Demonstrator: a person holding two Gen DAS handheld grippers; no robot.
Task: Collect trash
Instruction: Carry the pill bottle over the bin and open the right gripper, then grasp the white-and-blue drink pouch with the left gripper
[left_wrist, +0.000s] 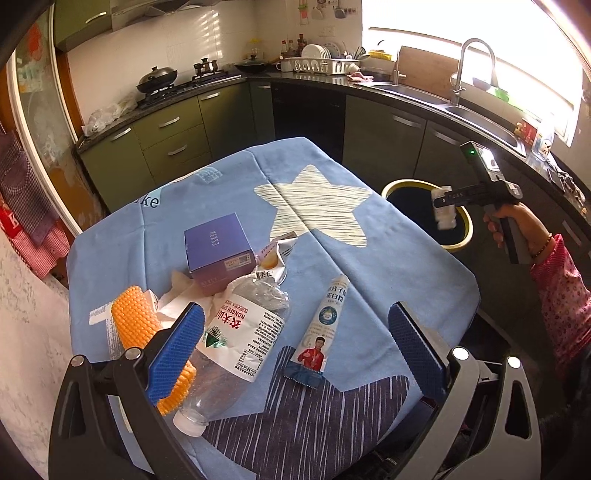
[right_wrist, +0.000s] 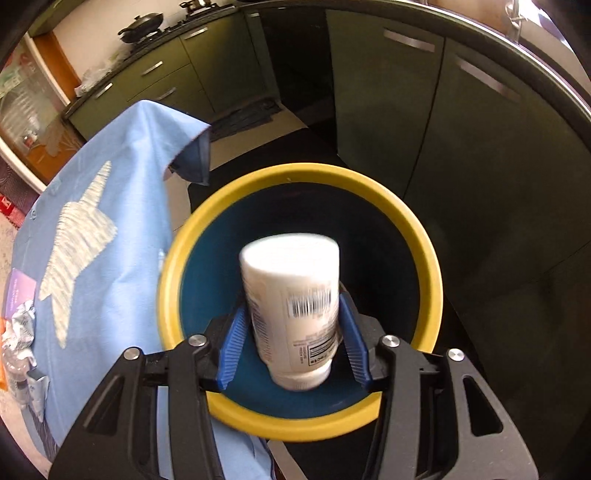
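While my left tongs hang above the near edge of the table, their blue pads stand wide apart with nothing between them. The table carries a blue cloth with a pale star. On it, near my left pad, a crushed clear water bottle lies on its side, its white cap toward me. An orange corn cob lies just left of it, partly behind my pad. A purple box sits farther back on crumpled white tissue, with a torn snack wrapper touching its right side. A flat white sachet lies to the right of the bottle, apart from it. Beyond the table's right edge stands the yellow-rimmed bin. My right tongs are held over the bin's mouth, with a white bottle between the fingers.

In the right wrist view, my right tongs point down into the bin, whose yellow rim rings a dark blue inside. The white bottle, with a barcode label, sits between my blue pads, base away from me and cap end near; it is blurred. The right pad appears to touch it; a narrow gap shows at the left pad, so I cannot tell whether the grip holds. The table's blue cloth hangs just left of the bin, touching its rim.
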